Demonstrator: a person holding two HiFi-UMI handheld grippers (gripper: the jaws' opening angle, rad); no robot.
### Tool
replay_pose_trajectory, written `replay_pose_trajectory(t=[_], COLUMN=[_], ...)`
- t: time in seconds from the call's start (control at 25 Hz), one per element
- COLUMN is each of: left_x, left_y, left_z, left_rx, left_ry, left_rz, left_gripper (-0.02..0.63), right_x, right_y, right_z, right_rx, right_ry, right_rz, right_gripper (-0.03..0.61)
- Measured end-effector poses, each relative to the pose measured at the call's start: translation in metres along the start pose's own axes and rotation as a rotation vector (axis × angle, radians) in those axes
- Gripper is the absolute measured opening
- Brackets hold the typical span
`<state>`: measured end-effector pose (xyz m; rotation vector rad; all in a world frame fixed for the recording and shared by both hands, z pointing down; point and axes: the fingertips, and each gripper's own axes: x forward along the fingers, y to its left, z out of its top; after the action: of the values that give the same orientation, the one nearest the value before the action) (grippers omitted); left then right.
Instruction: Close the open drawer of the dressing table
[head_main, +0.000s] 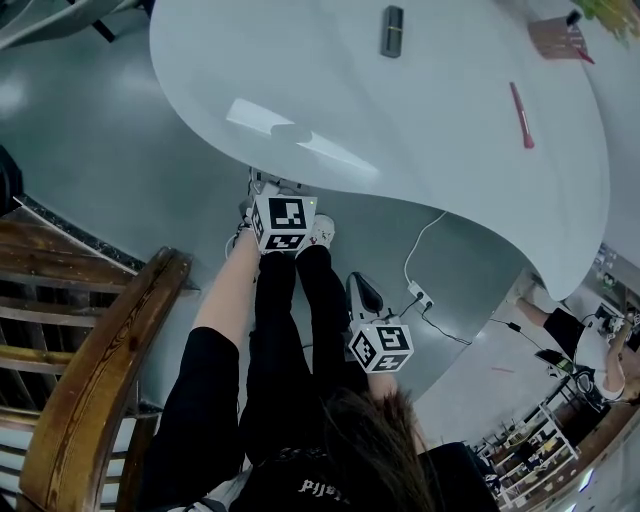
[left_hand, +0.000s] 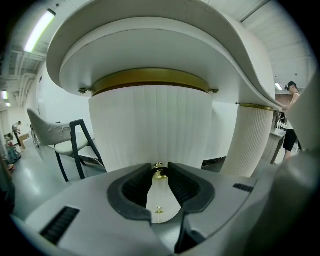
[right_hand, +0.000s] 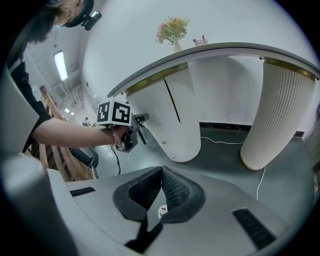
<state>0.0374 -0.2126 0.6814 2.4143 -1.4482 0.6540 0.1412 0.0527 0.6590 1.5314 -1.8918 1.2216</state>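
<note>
The dressing table's white top (head_main: 330, 100) fills the head view. Under it is the white fluted drawer front (left_hand: 150, 125), below a brass band. A small gold knob (left_hand: 159, 173) on that front sits between the tips of my left gripper (left_hand: 160, 168), whose pads are closed on it. In the head view the left gripper (head_main: 268, 190) reaches under the table's edge. The right gripper view shows the left gripper (right_hand: 131, 131) against the pedestal. My right gripper (right_hand: 161, 171) hangs lower over the floor, shut and empty. I cannot tell how far out the drawer stands.
A wooden chair (head_main: 95, 370) stands close on the left. A second fluted pedestal (right_hand: 277, 115) stands to the right, with a white cable and power strip (head_main: 420, 295) on the floor. A dark tube (head_main: 392, 30) and pink pen (head_main: 522, 115) lie on the top.
</note>
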Motion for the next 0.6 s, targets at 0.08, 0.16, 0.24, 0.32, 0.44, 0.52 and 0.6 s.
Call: replay_pose_trajectory(t=[0.08, 0.16, 0.24, 0.32, 0.44, 0.52, 0.6], left_x=[0.000, 0.002, 0.004, 0.007, 0.009, 0.009, 0.010], left_y=[0.001, 0.001, 0.002, 0.003, 0.004, 0.004, 0.003], left_z=[0.000, 0.001, 0.002, 0.003, 0.005, 0.005, 0.005], left_rx=[-0.002, -0.002, -0.001, 0.006, 0.020, 0.029, 0.032], left_ry=[-0.006, -0.013, -0.016, -0.019, -0.030, -0.034, -0.036], left_rz=[0.000, -0.001, -0.003, -0.004, -0.013, -0.021, -0.025], left_gripper=[0.114, 0.114, 0.114, 0.114, 0.114, 0.115, 0.115], right_x=[0.004, 0.007, 0.010, 0.013, 0.015, 0.015, 0.015], right_y=[0.002, 0.004, 0.006, 0.008, 0.009, 0.009, 0.007], right_z=[0.002, 0.002, 0.001, -0.001, -0.001, 0.000, 0.002], right_rx=[-0.003, -0.004, -0.003, 0.000, 0.001, 0.001, 0.002], right_ry=[-0.003, -0.005, -0.004, -0.002, -0.001, -0.001, -0.002], right_rz=[0.007, 0.012, 0.017, 0.021, 0.020, 0.019, 0.018], right_gripper=[0.026, 0.026, 0.026, 0.026, 0.026, 0.026, 0.026])
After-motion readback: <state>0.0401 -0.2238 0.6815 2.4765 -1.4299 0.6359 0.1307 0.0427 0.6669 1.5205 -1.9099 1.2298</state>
